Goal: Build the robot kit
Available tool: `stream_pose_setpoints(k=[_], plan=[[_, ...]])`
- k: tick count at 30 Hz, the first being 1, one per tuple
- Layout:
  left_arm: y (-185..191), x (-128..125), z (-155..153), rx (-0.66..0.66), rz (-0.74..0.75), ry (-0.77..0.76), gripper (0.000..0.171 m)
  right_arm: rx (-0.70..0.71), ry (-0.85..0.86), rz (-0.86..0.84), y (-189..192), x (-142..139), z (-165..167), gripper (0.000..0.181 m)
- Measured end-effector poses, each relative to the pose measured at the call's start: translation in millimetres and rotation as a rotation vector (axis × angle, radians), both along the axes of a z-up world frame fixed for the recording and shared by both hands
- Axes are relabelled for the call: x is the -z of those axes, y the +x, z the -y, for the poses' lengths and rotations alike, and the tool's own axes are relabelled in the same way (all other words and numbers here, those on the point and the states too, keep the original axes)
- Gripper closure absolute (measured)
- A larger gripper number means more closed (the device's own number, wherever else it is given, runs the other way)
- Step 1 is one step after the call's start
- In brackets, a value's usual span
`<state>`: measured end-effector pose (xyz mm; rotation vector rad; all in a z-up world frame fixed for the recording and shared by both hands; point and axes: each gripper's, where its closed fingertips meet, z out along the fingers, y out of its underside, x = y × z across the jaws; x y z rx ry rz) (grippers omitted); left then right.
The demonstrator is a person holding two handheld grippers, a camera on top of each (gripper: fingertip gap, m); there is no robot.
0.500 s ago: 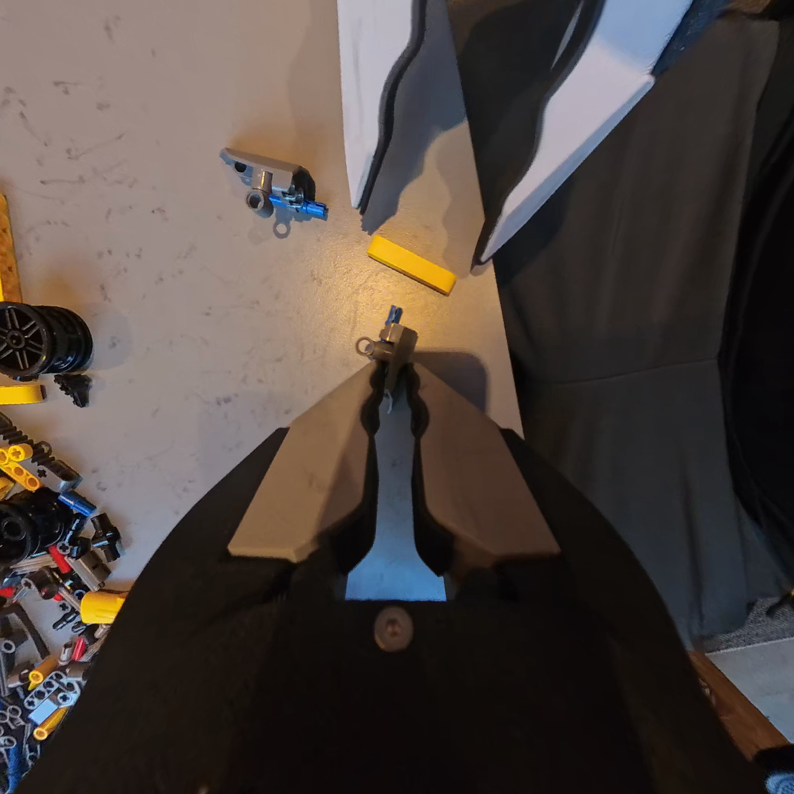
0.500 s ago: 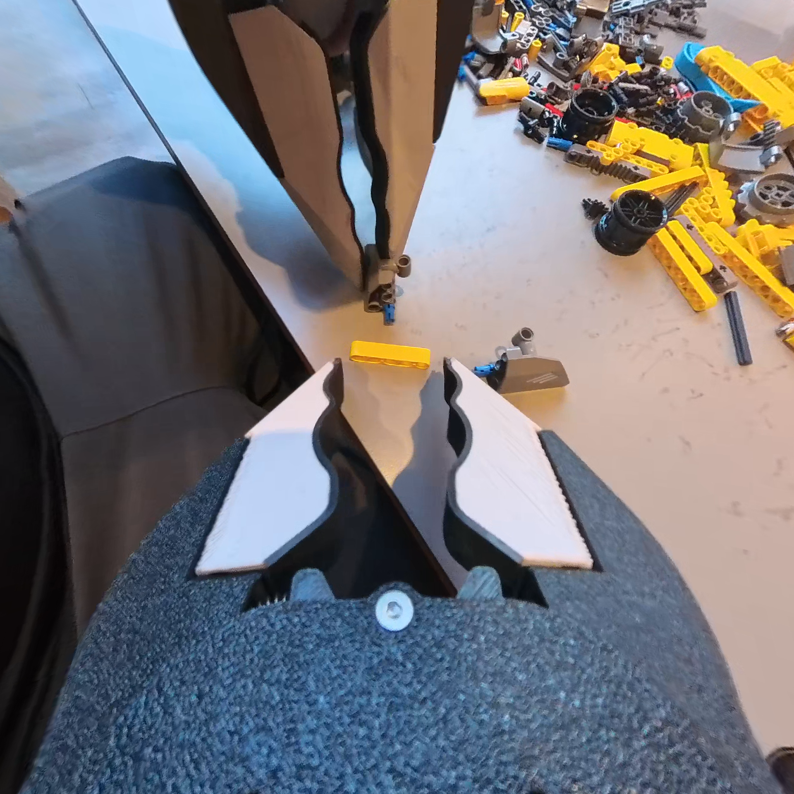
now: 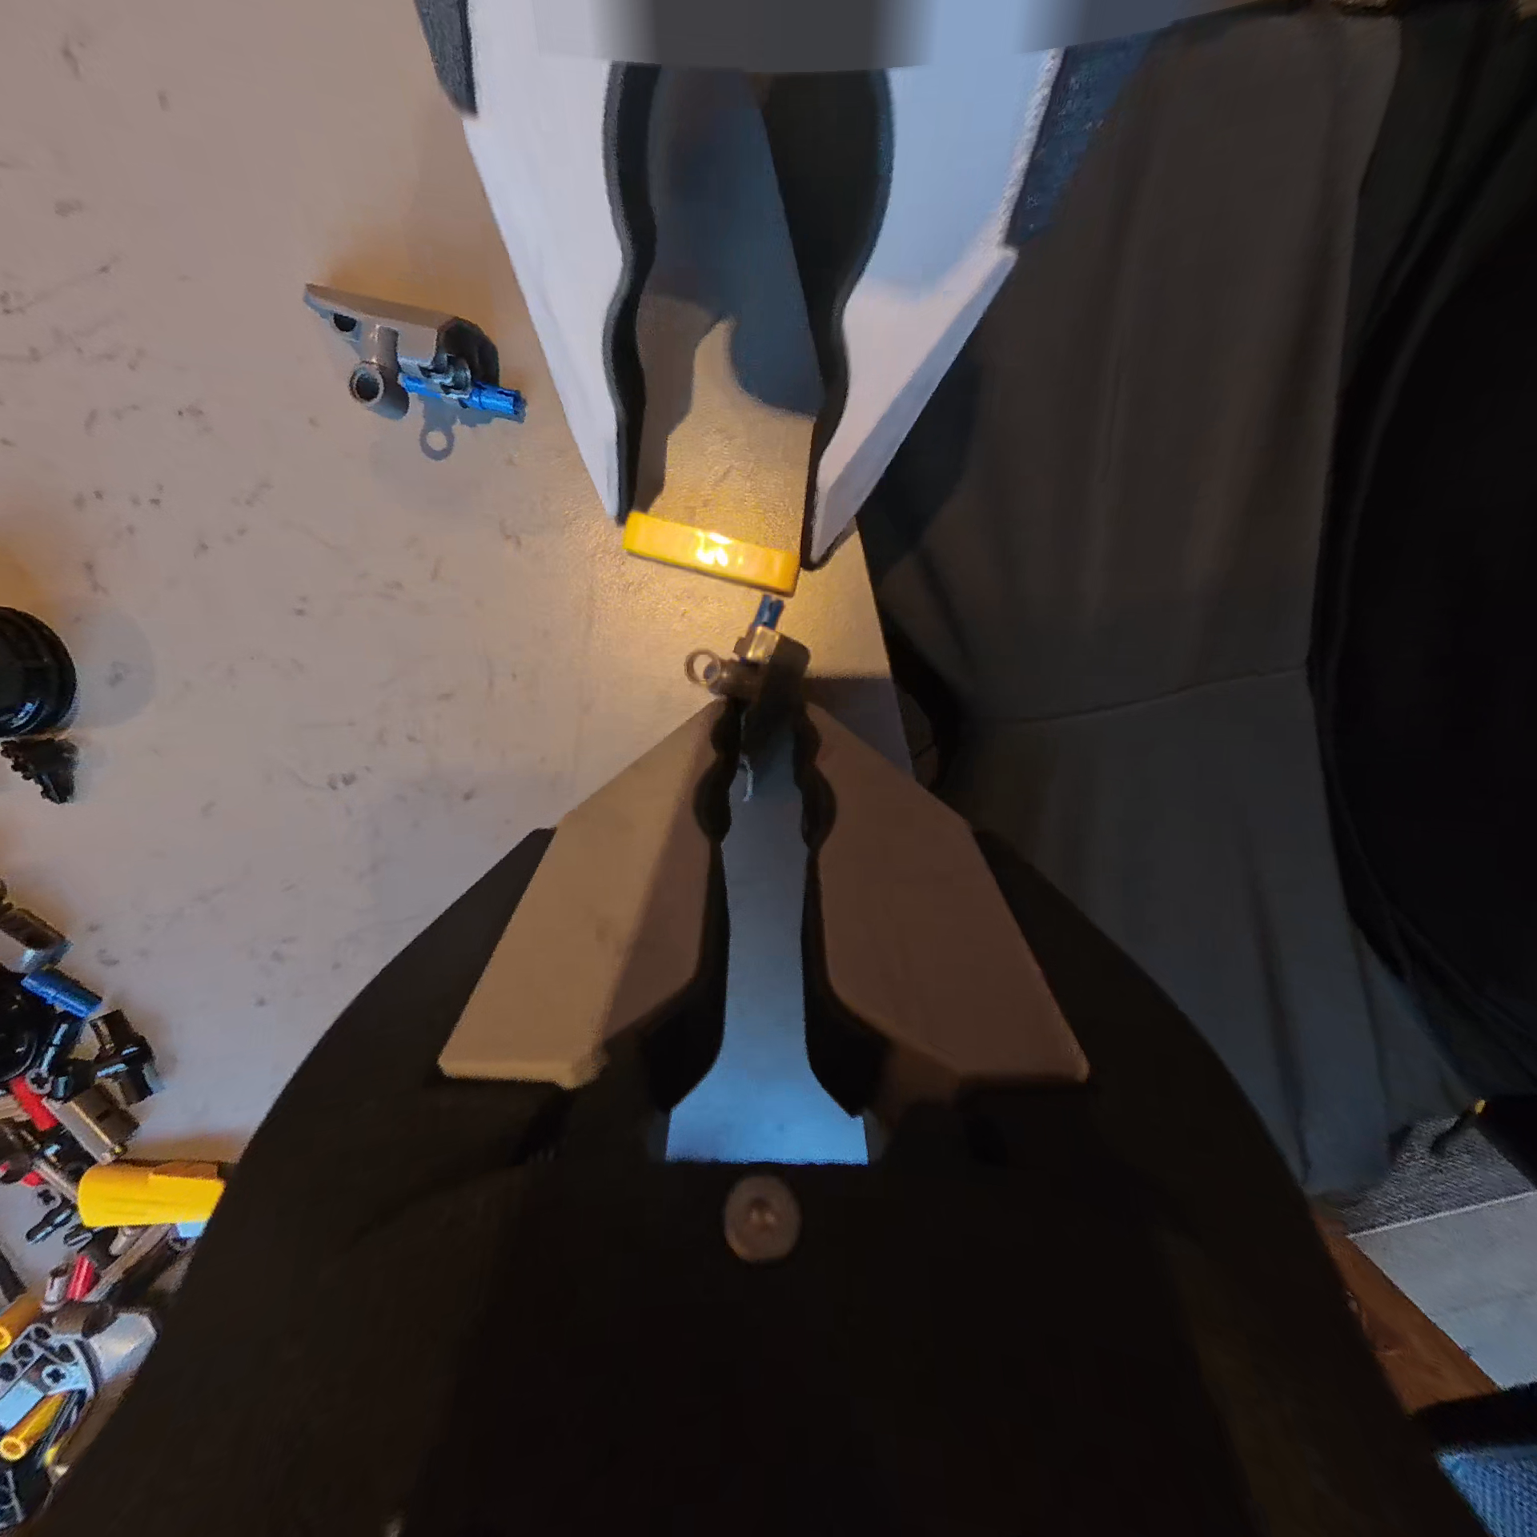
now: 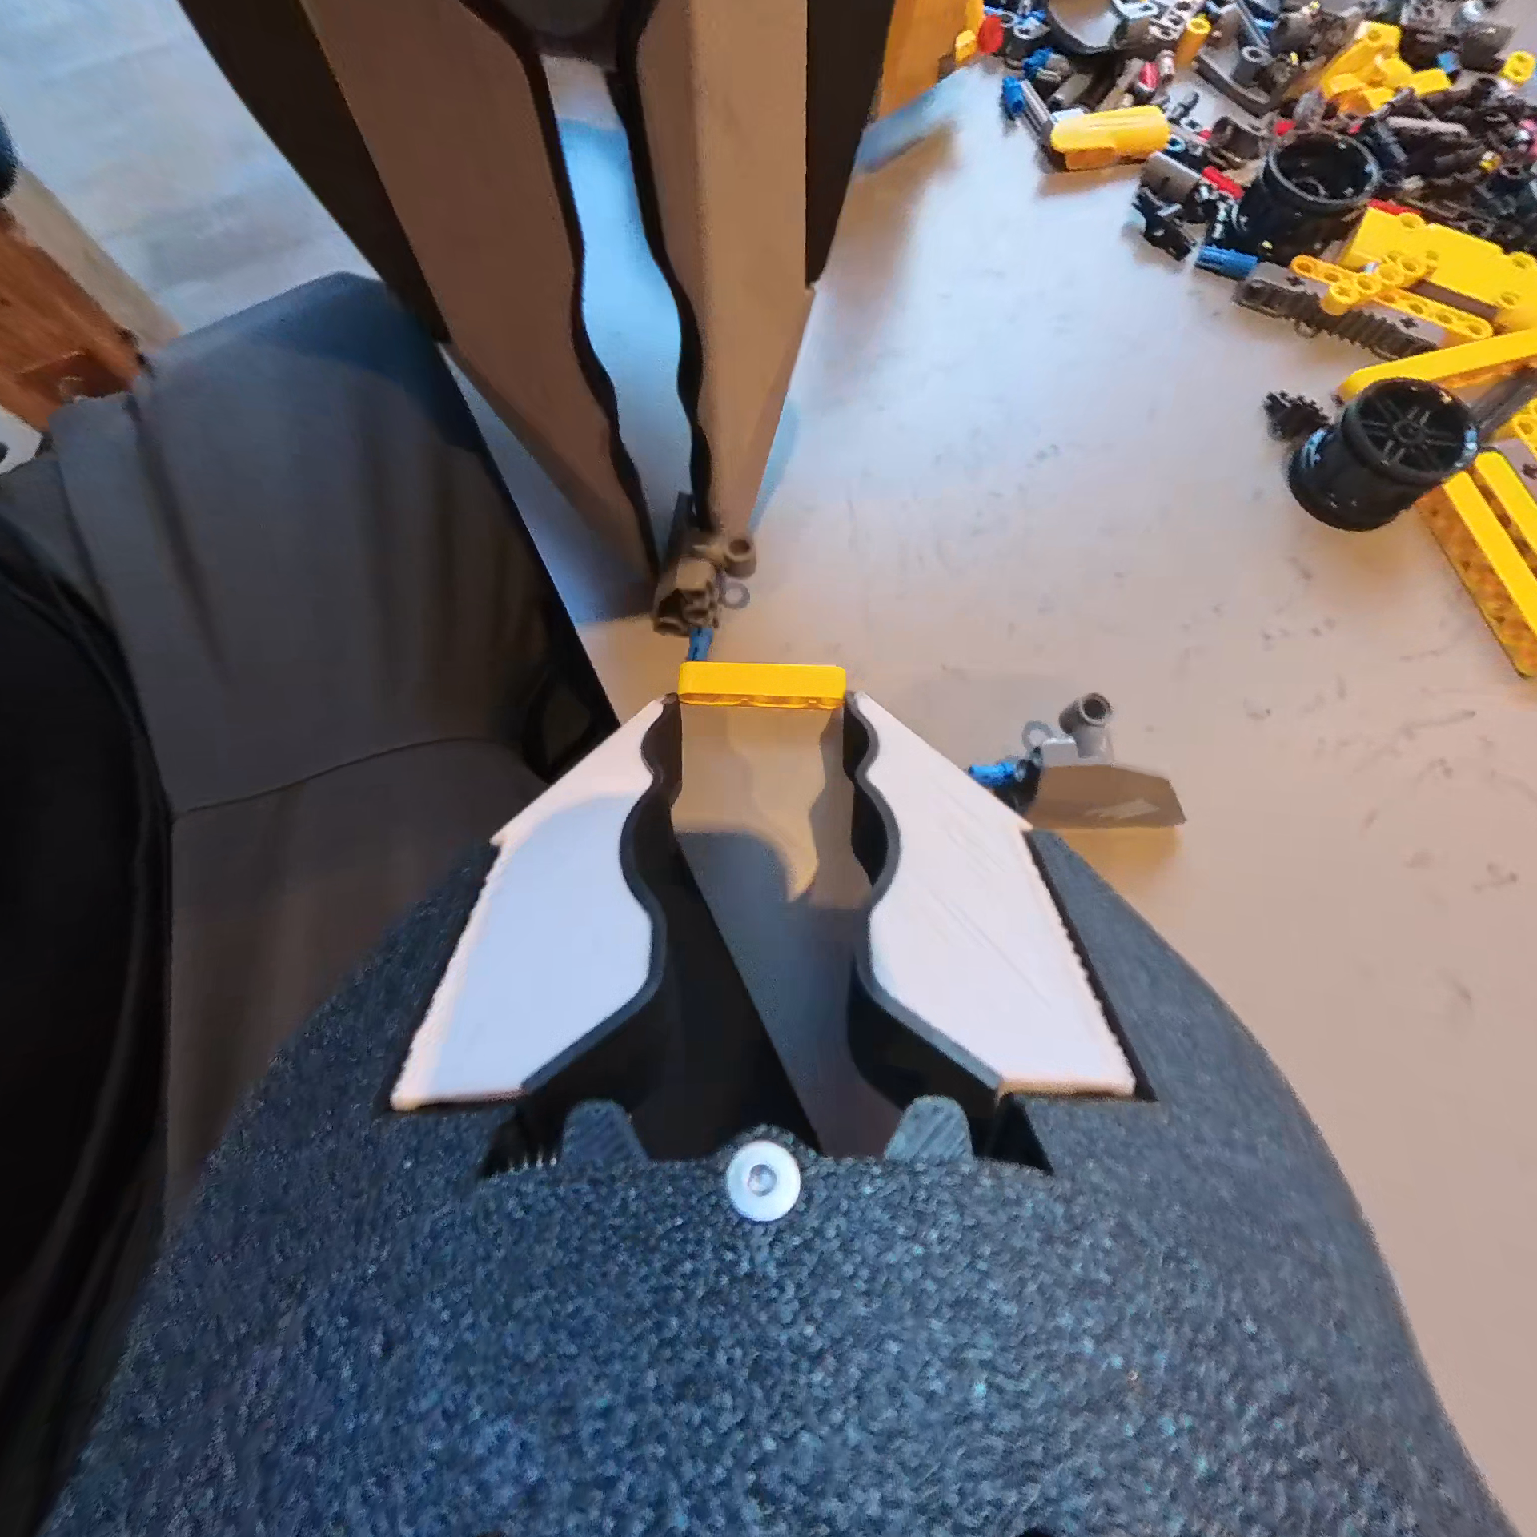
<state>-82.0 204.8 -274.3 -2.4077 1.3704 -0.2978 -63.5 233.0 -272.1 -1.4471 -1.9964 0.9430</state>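
Observation:
My left gripper (image 3: 761, 707) has tan fingers and is shut on a small grey connector (image 3: 761, 665) with a blue pin (image 3: 769, 611) sticking out of its front. It shows at the top of the right wrist view (image 4: 699, 541), holding the connector (image 4: 686, 590) just above the table. My right gripper (image 4: 761, 703) has white fingers, and its tips press on the two ends of a short yellow beam (image 4: 761, 686). The beam (image 3: 711, 555) sits crosswise right in front of the blue pin, almost touching it, near the table's edge.
A grey piece with a blue pin (image 4: 1081, 782) lies beside my right gripper. A pile of loose yellow, black and grey parts (image 4: 1331, 125) and a black wheel (image 4: 1381, 453) lie farther off. A grey upholstered seat (image 3: 1123, 499) borders the table's edge. Some 4 cm of space lies between my two pairs of fingers.
My right gripper has moved forward and its tips now hold the yellow beam, which lay ahead of them before. The beam and the left gripper's connector are now much closer together.

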Motion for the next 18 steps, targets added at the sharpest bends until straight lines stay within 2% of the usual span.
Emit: stream_pose_setpoints(k=[6,18], plan=[[2.5,0.0,0.3,-0.013,0.009,0.032,0.164,-0.064,0.031,0.001,0.4,-0.9,-1.1,0.142],[4.7,-0.1,-2.0,-0.030,0.030,0.022,0.163,-0.032,-0.015,0.000,3.9,0.5,-2.4,0.141]])
